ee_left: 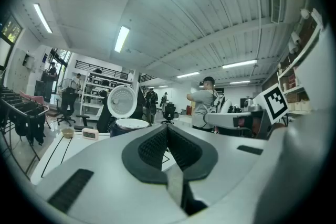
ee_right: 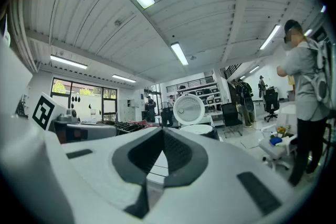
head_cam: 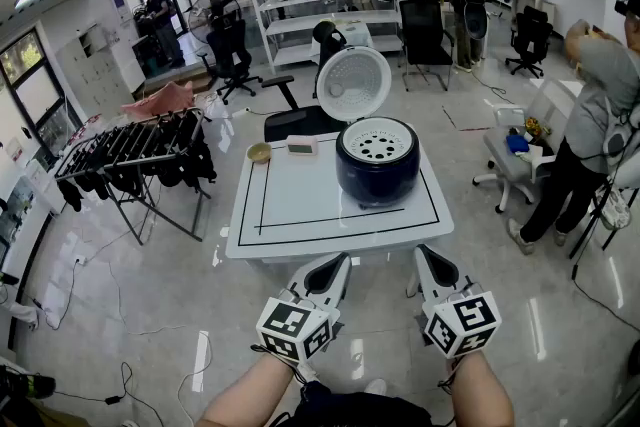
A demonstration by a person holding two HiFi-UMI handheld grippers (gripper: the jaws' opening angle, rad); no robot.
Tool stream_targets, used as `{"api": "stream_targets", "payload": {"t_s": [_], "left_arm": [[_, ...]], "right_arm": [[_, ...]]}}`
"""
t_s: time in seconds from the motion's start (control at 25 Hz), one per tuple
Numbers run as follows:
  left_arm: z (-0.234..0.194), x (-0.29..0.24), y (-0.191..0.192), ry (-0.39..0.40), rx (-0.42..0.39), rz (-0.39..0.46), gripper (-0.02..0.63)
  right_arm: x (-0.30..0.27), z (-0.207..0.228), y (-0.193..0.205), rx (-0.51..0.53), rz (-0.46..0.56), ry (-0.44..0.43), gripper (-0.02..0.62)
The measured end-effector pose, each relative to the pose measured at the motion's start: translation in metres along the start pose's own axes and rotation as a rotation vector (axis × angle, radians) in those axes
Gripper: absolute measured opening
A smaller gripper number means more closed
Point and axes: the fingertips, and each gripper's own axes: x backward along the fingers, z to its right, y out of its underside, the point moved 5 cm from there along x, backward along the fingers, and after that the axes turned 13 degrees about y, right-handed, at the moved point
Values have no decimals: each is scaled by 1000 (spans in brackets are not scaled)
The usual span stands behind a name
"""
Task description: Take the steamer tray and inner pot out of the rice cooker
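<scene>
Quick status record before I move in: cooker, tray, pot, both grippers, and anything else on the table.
rice cooker: on the table, right of centre, lid raised
steamer tray: seated in the cooker's top, not yet lifted
inner pot: hidden under the tray
left gripper: jaws shut, empty, short of the table's near edge
right gripper: jaws shut, empty, beside the left
other items: small bowl and small digital clock near the far edge, left of the cooker

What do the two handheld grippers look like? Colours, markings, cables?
Both alike: left gripper and right gripper have white shells with dark grey insets and black ribbed pads. Each carries a white cube with black square markers. No cables visible; no sleeves on the forearms.
</scene>
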Motion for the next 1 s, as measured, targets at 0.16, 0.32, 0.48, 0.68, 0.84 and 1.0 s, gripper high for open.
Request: {"api": "stream_targets", "payload": {"t_s": [0.16,0.32,0.48,0.68,0.84,1.0], "left_arm": [[3,-2,-1,3,2,1,2],[6,-5,-5,6,2,1,2],[8,-6,-10,9,18,24,2],[9,-10,-8,-9,32,28,62],[2,-19,-7,-18,1,28,274],[-7,-31,-8,-27,-39,3,329]], "right_arm": [[2,2,-1,0,-1,-3,0],[3,5,-5,-23,-1,-17,0],[5,8,-7,-46,3,-34,2],[3,18,-7,-89,26,-54,12],[-6,23,-5,-98,39,-59,129],[-18,33,-7,-103,48,-11,212]]}}
